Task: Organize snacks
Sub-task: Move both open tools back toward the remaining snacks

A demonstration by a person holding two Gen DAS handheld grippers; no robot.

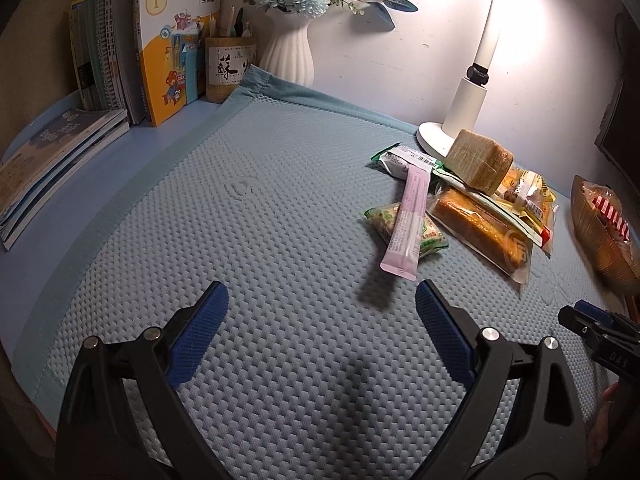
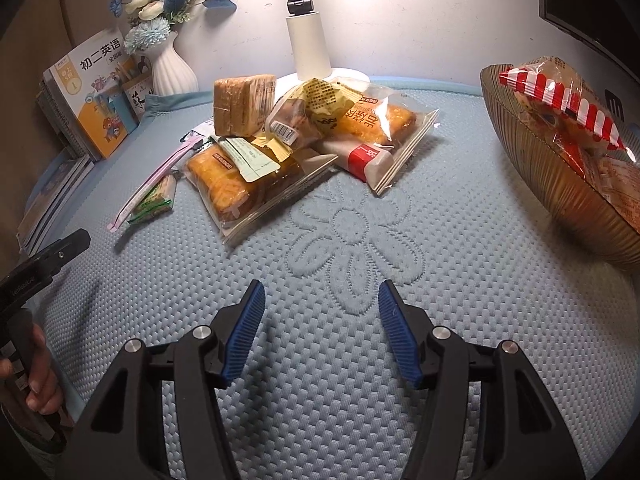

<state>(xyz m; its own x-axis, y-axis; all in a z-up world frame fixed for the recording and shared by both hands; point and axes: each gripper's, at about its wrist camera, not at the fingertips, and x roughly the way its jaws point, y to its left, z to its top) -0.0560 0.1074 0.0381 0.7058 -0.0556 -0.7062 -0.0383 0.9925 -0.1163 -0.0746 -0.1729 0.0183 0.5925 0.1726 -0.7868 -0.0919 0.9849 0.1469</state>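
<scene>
— Snacks sit heaped against the foot of the lamp, don't they? Why there?

— My guess is they were tipped out in one go. The wrapped brown block leans on top, nearest the lamp, with the yellow-wrapped piece just beside it. Two clear bags of golden cake fan out from the lamp base towards the front of the desk, one partly under the other wrappers, one to its right.

— And the thin pink one?

— The pink stick lies across a small green packet, on the side of the pile away from the bowl. The bowl stands well to the right of the lamp and already holds a red-striped packet, so I judge it to be the place where the snacks are gathered.

— Where are the tools?

— Both are on the near side of the pile from the lamp, over bare mat, touching nothing. The left hand-held gripper has its jaws spread wide and empty, with the pink stick just ahead and slightly right. The right hand-held gripper is also spread and empty, aimed at the gap between the cake bags and the bowl, over the stitched flower.

— Which is better placed?

— Probably the left for the pink stick; the right for the cake bags.
</scene>
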